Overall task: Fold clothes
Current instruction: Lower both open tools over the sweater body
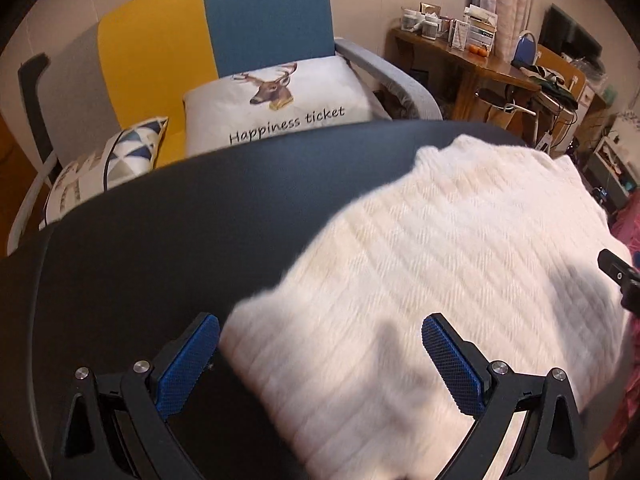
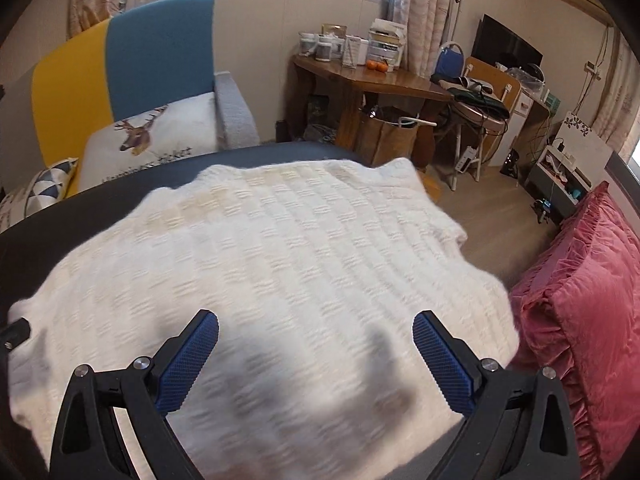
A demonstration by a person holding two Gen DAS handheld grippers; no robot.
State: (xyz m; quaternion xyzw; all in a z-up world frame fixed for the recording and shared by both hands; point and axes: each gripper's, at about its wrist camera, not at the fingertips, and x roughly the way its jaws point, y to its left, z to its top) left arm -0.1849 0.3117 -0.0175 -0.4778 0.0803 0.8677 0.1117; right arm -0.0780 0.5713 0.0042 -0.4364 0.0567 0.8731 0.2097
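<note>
A white knitted garment (image 1: 440, 260) lies spread flat on a dark round table (image 1: 180, 220). My left gripper (image 1: 320, 332) hovers open over the garment's near left edge, its blue pads wide apart and empty. In the right wrist view the same white garment (image 2: 280, 260) covers most of the table (image 2: 60, 216). My right gripper (image 2: 316, 330) is open above its near part, holding nothing. The tip of the right gripper (image 1: 618, 276) shows at the right edge of the left wrist view. A black bit of the left gripper (image 2: 16, 332) peeks in at the left edge.
Behind the table stands a blue and yellow sofa (image 1: 240, 28) with a deer cushion (image 1: 280, 100) and a triangle-patterned cushion (image 1: 104, 160). A cluttered wooden desk (image 2: 384, 80) is at the back right. A pink ruffled cushion (image 2: 580, 320) lies right of the table.
</note>
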